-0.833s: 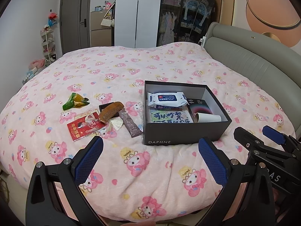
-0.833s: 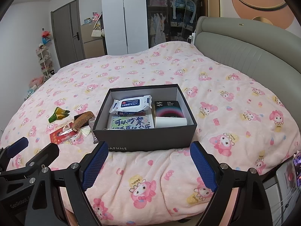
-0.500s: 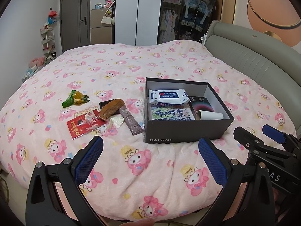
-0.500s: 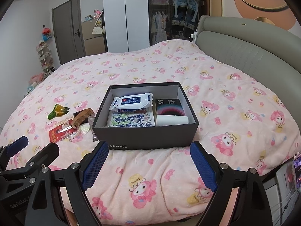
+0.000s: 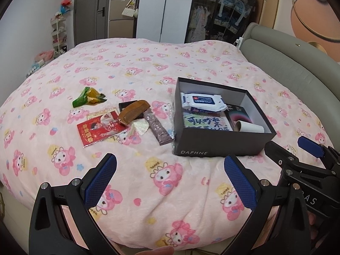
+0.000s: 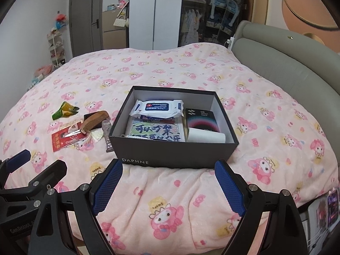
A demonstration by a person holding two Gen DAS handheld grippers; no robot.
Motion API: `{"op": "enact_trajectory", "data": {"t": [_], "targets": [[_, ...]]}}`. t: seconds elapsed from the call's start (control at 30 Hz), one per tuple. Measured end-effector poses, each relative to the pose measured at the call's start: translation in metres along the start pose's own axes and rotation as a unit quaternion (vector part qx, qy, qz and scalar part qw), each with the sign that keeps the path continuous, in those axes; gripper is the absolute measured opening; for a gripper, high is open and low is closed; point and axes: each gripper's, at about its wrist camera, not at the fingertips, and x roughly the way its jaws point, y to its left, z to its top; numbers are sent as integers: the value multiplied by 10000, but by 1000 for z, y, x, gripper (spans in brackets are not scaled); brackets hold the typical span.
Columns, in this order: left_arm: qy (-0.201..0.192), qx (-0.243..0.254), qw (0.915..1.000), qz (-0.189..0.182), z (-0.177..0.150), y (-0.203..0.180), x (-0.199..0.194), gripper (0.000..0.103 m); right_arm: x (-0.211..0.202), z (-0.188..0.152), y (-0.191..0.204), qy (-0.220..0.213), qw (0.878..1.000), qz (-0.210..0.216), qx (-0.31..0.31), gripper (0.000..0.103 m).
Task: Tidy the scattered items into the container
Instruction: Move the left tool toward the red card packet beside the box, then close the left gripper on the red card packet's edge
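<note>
A dark grey DAPHNE box (image 5: 204, 145) (image 6: 170, 155) sits on the pink bed, holding a wipes pack (image 5: 201, 102) (image 6: 158, 108), a printed cloth, a dark card box and a white roll. Left of it lie a wooden comb (image 5: 132, 111) (image 6: 94, 120), a brown sachet (image 5: 157, 129), a red packet (image 5: 95, 129) (image 6: 63, 139) and a green wrapper (image 5: 88, 97) (image 6: 64, 110). My left gripper (image 5: 169, 180) hovers open over the near blanket, short of the items. My right gripper (image 6: 167, 188) stands open just before the box's front wall. Both are empty.
The bed has a grey padded headboard (image 5: 286, 68) along the right. A wardrobe, a door and a small shelf stand beyond the far edge. The right gripper's frame (image 5: 303, 170) shows beside the left one. A fingertip (image 5: 157, 250) shows at the bottom edge.
Both views have crept slightly forward and tilted down toward the bed; the box and items sit a little lower in frame. Nothing on the bed has moved.
</note>
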Motion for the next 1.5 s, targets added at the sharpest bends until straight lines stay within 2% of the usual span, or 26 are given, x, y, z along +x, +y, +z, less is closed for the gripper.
{"op": "enact_trajectory", "data": {"t": [0.5,0.73,0.9,1.03,1.1,1.2,1.27,1.5], "targets": [[233,-852,9957,270,-11,84,37,102,57,13,83,322,9936,298,-1044,88],[229,-1488,9874,496,-10,141,63,101,81,32,129,352,9878,536,-1419,88],[274,-1880,9791,729,-3,184,91,89,103,48,167,258,9801,1231,-1533,88],[369,-2204,9711,838,1,212,118,81,146,50,200,552,9729,1485,-1685,87],[470,-2340,9673,861,1,224,133,73,173,46,210,837,9686,1586,-1723,70],[588,-2534,9624,781,-5,239,154,60,207,36,225,1151,9621,1676,-1817,55],[596,-2629,9606,676,-12,246,163,54,223,32,230,1276,9585,1776,-1830,48],[445,-2821,9577,343,-21,258,175,53,266,36,242,1540,9528,2059,-1613,46]]}}
